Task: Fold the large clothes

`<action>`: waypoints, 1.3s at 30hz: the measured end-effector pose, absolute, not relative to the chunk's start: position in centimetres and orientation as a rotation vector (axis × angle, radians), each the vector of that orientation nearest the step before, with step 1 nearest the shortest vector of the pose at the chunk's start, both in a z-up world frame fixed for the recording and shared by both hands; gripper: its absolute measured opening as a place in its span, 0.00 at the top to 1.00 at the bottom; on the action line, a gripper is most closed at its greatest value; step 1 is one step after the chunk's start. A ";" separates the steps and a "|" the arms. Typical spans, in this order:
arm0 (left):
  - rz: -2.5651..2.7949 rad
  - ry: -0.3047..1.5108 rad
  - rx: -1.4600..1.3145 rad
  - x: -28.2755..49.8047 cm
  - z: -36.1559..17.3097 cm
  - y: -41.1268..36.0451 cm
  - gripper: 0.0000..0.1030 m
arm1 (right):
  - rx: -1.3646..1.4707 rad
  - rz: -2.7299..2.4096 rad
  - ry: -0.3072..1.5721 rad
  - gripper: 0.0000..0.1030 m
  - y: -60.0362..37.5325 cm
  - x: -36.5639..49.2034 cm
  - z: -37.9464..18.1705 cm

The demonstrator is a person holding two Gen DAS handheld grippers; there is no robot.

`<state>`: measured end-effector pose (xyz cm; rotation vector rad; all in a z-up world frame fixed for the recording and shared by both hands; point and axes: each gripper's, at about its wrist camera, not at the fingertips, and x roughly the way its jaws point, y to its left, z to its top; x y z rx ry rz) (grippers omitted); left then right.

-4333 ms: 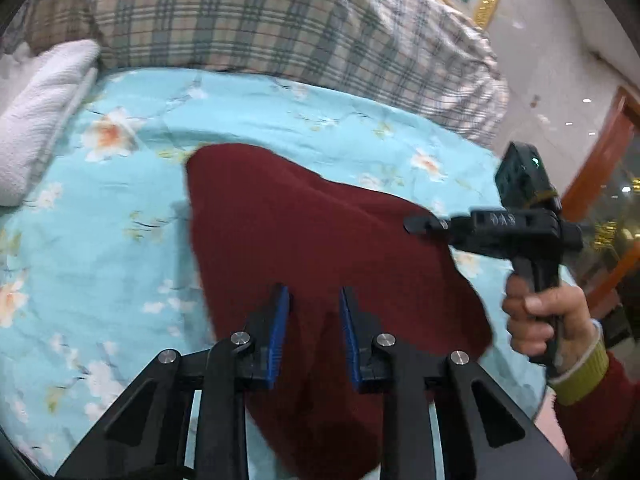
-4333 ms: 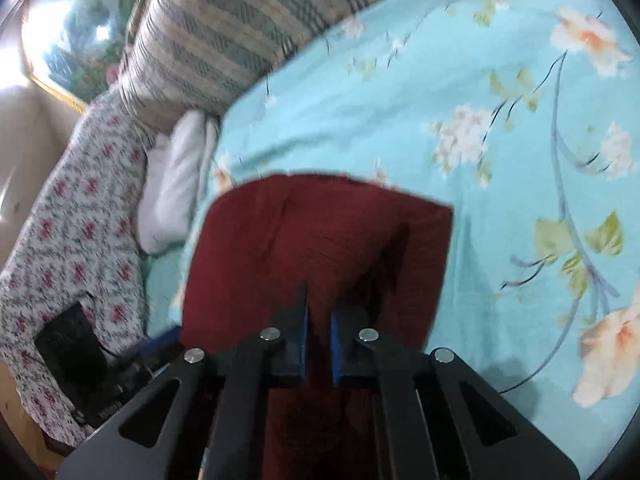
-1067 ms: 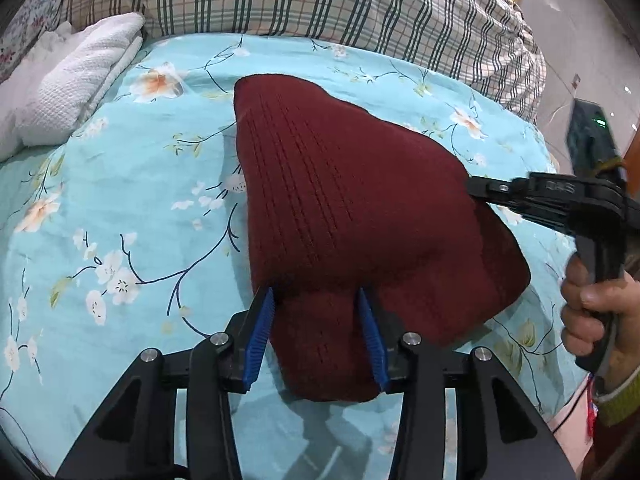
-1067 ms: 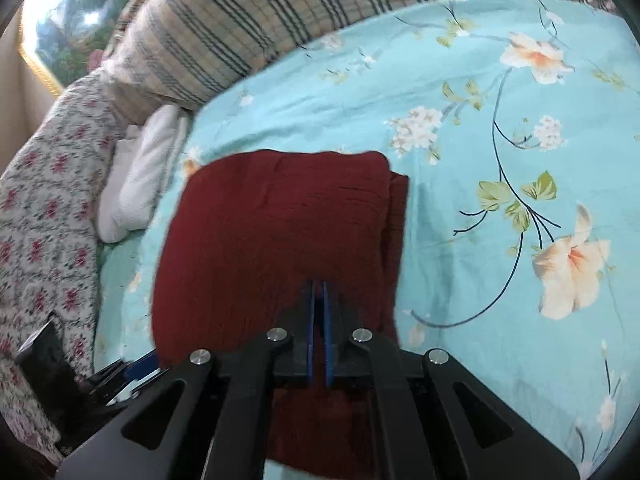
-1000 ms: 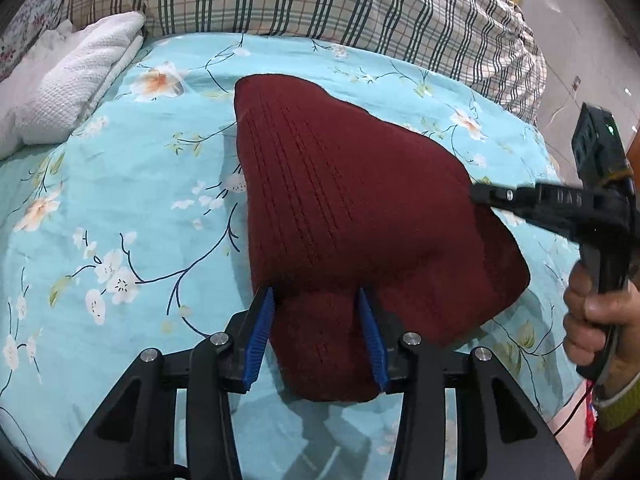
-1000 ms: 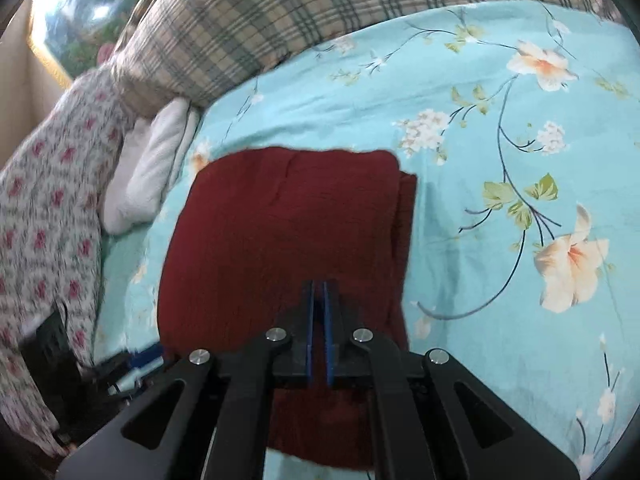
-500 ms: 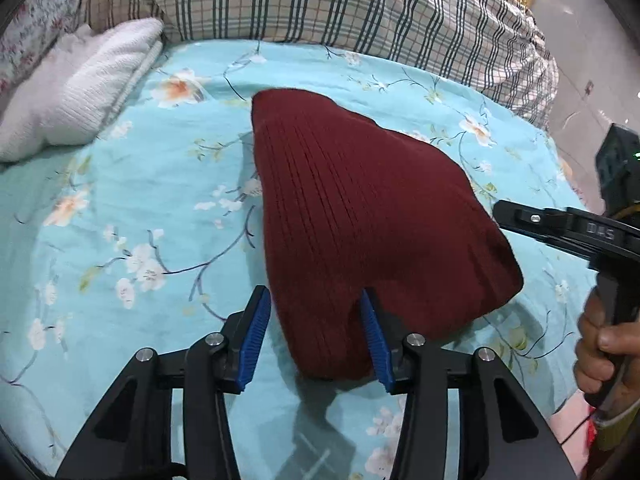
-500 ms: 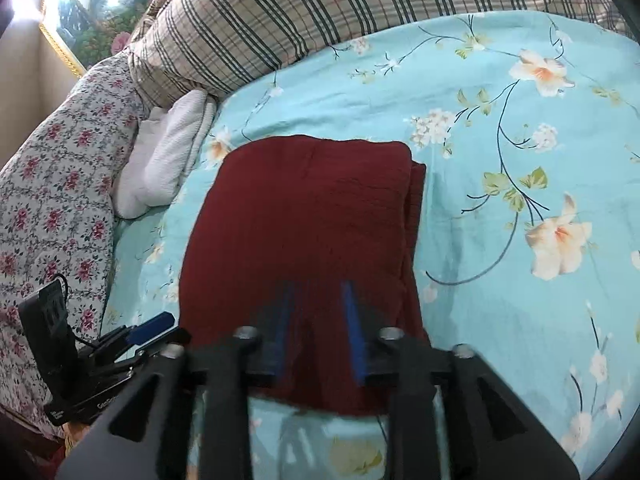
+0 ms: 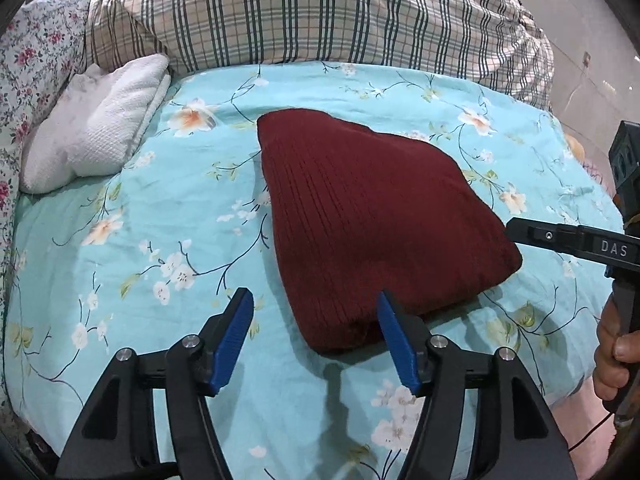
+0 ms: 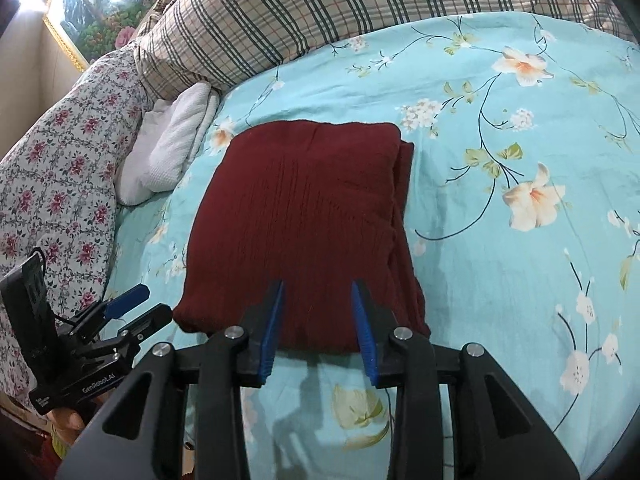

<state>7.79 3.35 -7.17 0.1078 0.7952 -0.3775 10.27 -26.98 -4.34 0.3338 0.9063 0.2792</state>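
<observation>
Floral quilt [image 9: 24,64] runs along the bed's left edge, white towel [image 9: 96,132] beside it near the head. Plaid pillow [image 9: 320,12] spans the head edge. Your left gripper [image 9: 316,336] hovers over the bed's [image 9: 152,208] near edge, fingers [image 9: 234,336] spreading wider, nothing pinched; the sweater's near corner sits between the blue pads without touching. The sweater [image 9: 368,216], dark red, lies folded in a compact block mid-bed on the blue floral sheet, a lower layer peeking out along its right side in the right wrist view. Your right gripper [image 10: 318,320] sits at the sweater's near edge, fingers [image 10: 362,320] part spread, not pinching the knit. Your right hand [image 9: 614,352] grips its handle off the bed's right edge.
</observation>
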 end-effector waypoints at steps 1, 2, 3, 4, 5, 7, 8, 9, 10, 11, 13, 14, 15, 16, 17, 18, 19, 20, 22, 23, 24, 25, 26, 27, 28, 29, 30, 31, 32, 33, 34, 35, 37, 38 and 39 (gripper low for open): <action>-0.376 0.795 0.107 7.7 -7.2 3.5 0.34 | 0.330 0.281 0.905 0.64 -26.9 10.2 -4.3; -0.374 0.795 0.106 7.7 -7.2 3.6 0.33 | 0.326 0.281 0.904 0.63 -26.9 10.0 -4.3; -0.371 0.797 0.104 7.5 -7.2 3.7 0.32 | 0.324 0.281 0.905 0.62 -26.9 9.9 -4.3; -0.370 0.798 0.103 7.5 -7.2 3.8 0.31 | 0.322 0.281 0.905 0.60 -26.8 9.7 -4.3; -0.369 0.798 0.101 7.5 -7.2 3.8 0.30 | 0.319 0.281 0.907 0.57 -26.8 9.6 -4.3; -0.369 0.797 0.099 7.3 -7.1 4.0 0.29 | 0.316 0.280 0.909 0.57 -26.8 9.4 -4.4; -0.370 0.797 0.097 7.3 -7.1 4.1 0.27 | 0.316 0.280 0.909 0.57 -26.8 9.3 -4.4; -0.371 0.797 0.094 7.4 -7.1 4.2 0.26 | 0.316 0.279 0.911 0.56 -26.8 9.2 -4.4; -0.373 0.798 0.089 7.4 -7.0 4.3 0.25 | 0.315 0.279 0.911 0.56 -26.9 9.3 -4.4; -0.374 0.799 0.085 7.4 -7.0 4.4 0.24 | 0.317 0.279 0.912 0.55 -27.0 9.3 -4.5; -0.378 0.801 0.069 7.8 -6.9 4.6 0.22 | 0.324 0.278 0.913 0.51 -27.2 9.6 -4.6; -0.381 0.804 0.060 8.2 -6.9 4.7 0.22 | 0.326 0.277 0.911 0.47 -27.4 9.9 -4.6; -0.380 0.806 0.053 8.4 -6.8 4.6 0.22 | 0.329 0.270 0.904 0.47 -27.7 10.5 -4.5; -0.377 0.808 0.037 9.2 -6.6 4.7 0.22 | 0.333 0.262 0.898 0.46 -27.8 10.9 -4.5; -0.372 0.807 0.024 9.8 -6.4 4.9 0.22 | 0.339 0.255 0.890 0.46 -28.1 11.5 -4.5; -0.368 0.805 0.008 10.6 -6.2 5.0 0.22 | 0.351 0.245 0.880 0.46 -28.6 12.5 -4.4; -0.366 0.806 -0.003 11.4 -6.2 5.0 0.21 | 0.363 0.241 0.874 0.46 -29.0 13.3 -4.4; -0.365 0.813 -0.015 12.3 -6.2 5.0 0.21 | 0.380 0.237 0.870 0.45 -29.5 14.5 -4.6; -0.364 0.841 -0.045 14.6 -6.6 4.9 0.21 | 0.411 0.228 0.874 0.45 -30.4 16.7 -5.1; -0.366 0.853 -0.061 15.5 -6.8 4.8 0.21 | 0.432 0.225 0.879 0.45 -30.7 17.9 -5.5; -0.375 0.871 -0.079 16.6 -7.2 4.7 0.21 | 0.447 0.224 0.884 0.45 -31.0 18.8 -5.8; -0.387 0.900 -0.101 18.0 -7.8 4.6 0.21 | 0.463 0.228 0.893 0.45 -31.2 20.0 -6.3; -0.391 0.913 -0.114 18.6 -8.2 4.5 0.21 | 0.475 0.231 0.906 0.45 -31.3 21.0 -6.8; -0.401 0.924 -0.137 19.4 -8.6 4.4 0.21 | 0.485 0.235 0.925 0.45 -31.3 22.0 -7.4; -0.421 0.937 -0.167 20.3 -9.0 4.4 0.20 | 0.497 0.248 0.944 0.46 -31.2 22.8 -8.0; -0.440 0.954 -0.189 21.1 -9.5 4.2 0.19 | 0.507 0.269 0.967 0.67 -30.9 23.3 -8.7; -0.461 0.972 -0.198 21.8 -9.9 3.9 0.21 | 0.511 0.313 0.992 0.82 -30.2 23.9 -9.3; -0.477 0.984 -0.199 22.2 -10.2 3.5 0.24 | 0.498 0.310 0.990 0.88 -29.9 23.8 -9.3; -0.495 0.987 -0.194 22.3 -10.2 3.1 0.37 | 0.478 0.295 0.960 0.90 -29.9 23.4 -8.6; -0.516 0.979 -0.181 22.1 -9.9 2.6 0.42 | 0.477 0.292 0.932 0.91 -30.1 22.9 -8.0; -0.502 0.950 -0.123 21.6 -9.3 1.8 0.42 | 0.480 0.284 0.895 0.91 -30.5 22.3 -7.2; -0.496 0.938 -0.093 21.2 -9.0 1.3 0.42 | 0.478 0.267 0.871 0.92 -30.9 21.8 -6.7; -0.473 0.919 -0.035 20.6 -9.2 0.2 0.42 | 0.453 0.215 0.870 0.92 -31.3 21.5 -7.0; -0.465 0.916 -0.027 20.5 -9.4 -0.1 0.42 | 0.438 0.212 0.911 0.91 -31.1 21.9 -8.0; -0.462 0.915 -0.025 20.6 -9.5 -0.2 0.42 | 0.427 0.213 0.960 0.89 -30.8 22.4 -9.0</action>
